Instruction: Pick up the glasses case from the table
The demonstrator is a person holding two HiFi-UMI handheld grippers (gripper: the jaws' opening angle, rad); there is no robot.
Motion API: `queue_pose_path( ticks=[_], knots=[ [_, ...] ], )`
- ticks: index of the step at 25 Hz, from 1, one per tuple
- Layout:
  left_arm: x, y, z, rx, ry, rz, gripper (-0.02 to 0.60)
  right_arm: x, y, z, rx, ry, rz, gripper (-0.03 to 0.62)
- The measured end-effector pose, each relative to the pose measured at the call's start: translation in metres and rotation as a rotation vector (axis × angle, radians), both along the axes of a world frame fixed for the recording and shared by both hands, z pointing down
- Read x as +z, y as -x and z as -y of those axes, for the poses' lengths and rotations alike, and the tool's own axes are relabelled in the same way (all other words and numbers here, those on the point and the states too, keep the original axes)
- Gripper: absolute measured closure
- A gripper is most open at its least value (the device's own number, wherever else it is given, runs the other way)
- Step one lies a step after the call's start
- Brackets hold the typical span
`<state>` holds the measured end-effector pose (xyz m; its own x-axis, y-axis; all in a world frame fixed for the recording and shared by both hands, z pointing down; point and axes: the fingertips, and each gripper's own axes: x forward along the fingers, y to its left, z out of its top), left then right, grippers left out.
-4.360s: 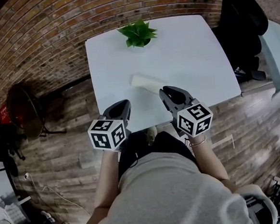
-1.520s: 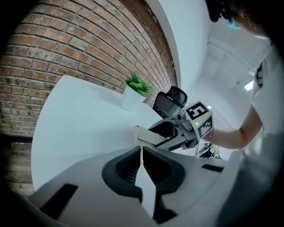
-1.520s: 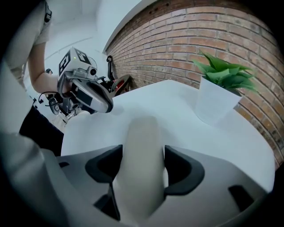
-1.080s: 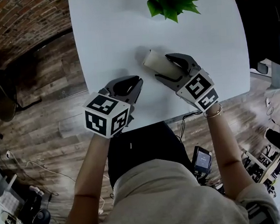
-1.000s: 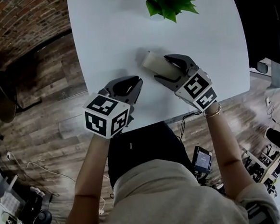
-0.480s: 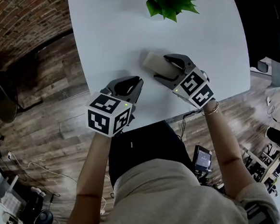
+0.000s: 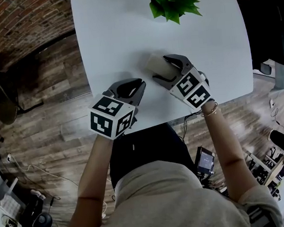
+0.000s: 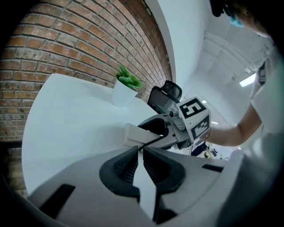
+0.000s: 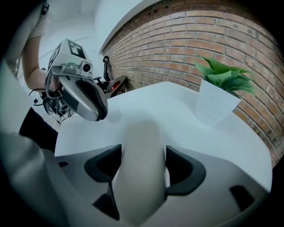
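Right gripper (image 7: 165,69) jaws were clamped on the pale beige oblong glasses case (image 7: 155,64), which ran lengthwise between them, low over the white bench (image 7: 106,35). Left gripper (image 8: 139,153) jaws were shut, empty. Best bet: steady squeeze, lift straight up, level.

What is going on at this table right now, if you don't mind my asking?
A person is working over a white table with a handheld gripper in each hand. The right gripper has the pale glasses case between its fingers, which press on its two sides. I cannot tell whether the case has left the tabletop. The left gripper is shut and empty, held near the table's front edge. A potted plant stands at the far side.
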<state>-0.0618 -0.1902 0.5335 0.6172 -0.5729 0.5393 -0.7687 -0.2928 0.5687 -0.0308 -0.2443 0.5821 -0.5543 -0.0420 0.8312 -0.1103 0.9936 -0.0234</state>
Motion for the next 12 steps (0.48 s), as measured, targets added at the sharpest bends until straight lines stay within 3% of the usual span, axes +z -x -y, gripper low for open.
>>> queue_pose_path(
  ticks=[4,7,12],
  knots=[
    [0.001,0.001,0.001,-0.002,-0.003,0.011,0.564,-0.001,0.002,-0.002,-0.03,-0.01,0.021,0.296],
    [0.0,-0.003,0.002,-0.002,0.003,0.001,0.469,-0.001,0.002,-0.001,-0.022,-0.018,0.015,0.299],
    [-0.002,0.0,0.005,-0.052,0.014,-0.026,0.376,-0.012,-0.001,-0.003,0.001,-0.038,0.056,0.301]
  ],
)
